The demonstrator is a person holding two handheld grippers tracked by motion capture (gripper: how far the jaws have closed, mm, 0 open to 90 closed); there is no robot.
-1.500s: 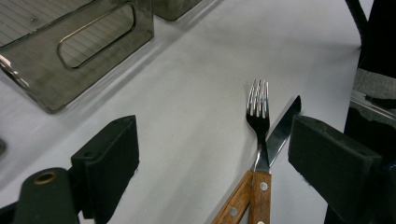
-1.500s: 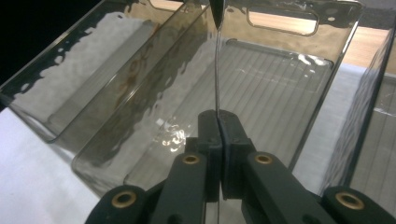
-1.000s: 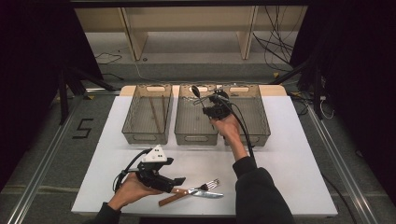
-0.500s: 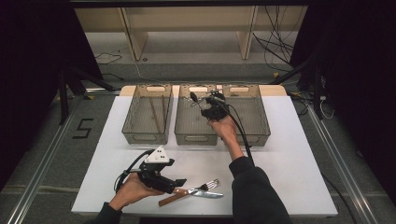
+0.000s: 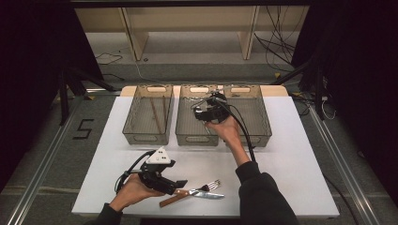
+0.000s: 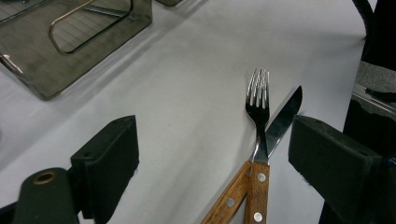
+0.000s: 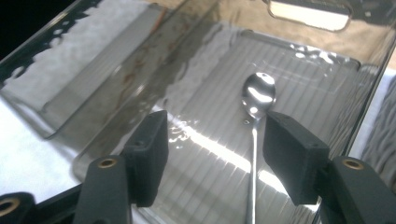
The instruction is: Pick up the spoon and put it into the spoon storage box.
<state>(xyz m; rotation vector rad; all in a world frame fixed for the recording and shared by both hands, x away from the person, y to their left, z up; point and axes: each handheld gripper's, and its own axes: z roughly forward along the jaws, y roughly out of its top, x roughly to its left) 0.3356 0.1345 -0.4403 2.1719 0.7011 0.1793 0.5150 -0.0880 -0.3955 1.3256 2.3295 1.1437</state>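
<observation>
We see a white rectangular table (image 5: 291, 154) bearing three smoky translucent plastic bins in a row along its far side: the left bin (image 5: 141, 133) holds thin brown sticks (image 5: 156, 115), the middle bin (image 5: 187, 131) sits beneath the right hand's black two-jaw gripper (image 5: 201, 108), and the right bin (image 5: 260, 122) stands just beside it. In the right gripper view we look down between that gripper's (image 7: 212, 147) widely parted jaws, which grip nothing, at a shiny metal spoon (image 7: 256, 121) lying on the bin's ribbed floor, bowl pointing away. At the table's near edge we find the left hand's black gripper (image 5: 180, 184), its grey three-cornered plate (image 5: 157, 156) on top, held low just beside a wooden-handled fork (image 5: 197, 189) and a wooden-handled knife (image 5: 209, 194). In the left gripper view its (image 6: 212, 154) jaws stand wide apart and empty, and the fork (image 6: 258, 100) lies crossed over the serrated knife (image 6: 286, 116) between them, riveted handles nearest us.
</observation>
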